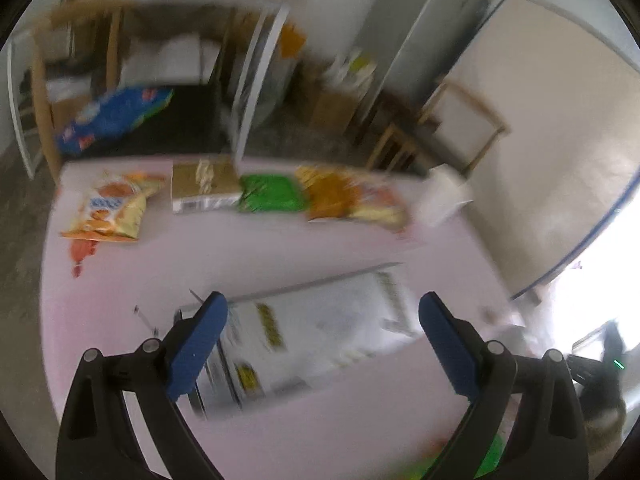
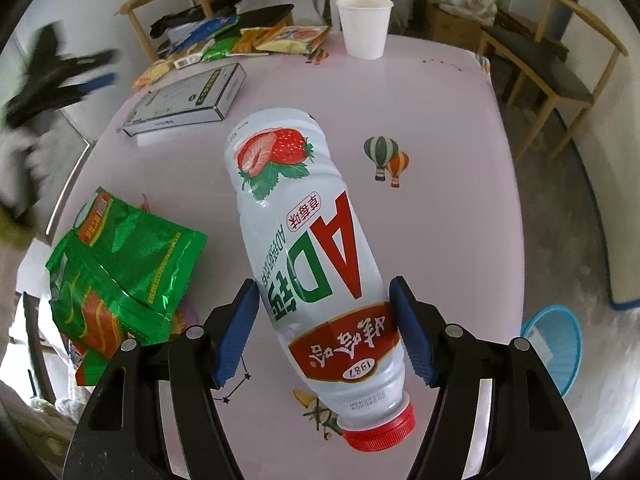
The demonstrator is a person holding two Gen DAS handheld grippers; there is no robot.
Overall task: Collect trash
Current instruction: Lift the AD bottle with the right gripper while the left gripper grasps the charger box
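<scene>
The white bottle (image 2: 304, 248) with a strawberry picture and a red cap (image 2: 380, 426) sits between the two blue fingers (image 2: 236, 332) of the right hand-held gripper (image 2: 324, 328). Its cap end points toward the camera and its bottom points away, over the pink surface (image 2: 440, 220). The fingers stand at both sides of the bottle's lower label and seem to touch it, so this hand-held gripper is pinching the bottle. Whether the bottle rests on the surface or is lifted, I cannot tell.

Just to the left of the bottle lies a crumpled green snack bag (image 2: 120, 272). Farther away lies a flat grey box (image 2: 188, 98), and behind it a row of snack wrappers (image 2: 256, 42) and a white paper cup (image 2: 365, 26) near the far edge. A blue basket (image 2: 556, 348) stands on the floor at the right.

The left hand-held gripper (image 1: 320, 344) hangs over the same grey box (image 1: 320, 332), its fingers spread wide and holding nothing. This view is blurred. Beyond the box lie an orange bag (image 1: 112, 204), a green packet (image 1: 272, 192) and other wrappers.
</scene>
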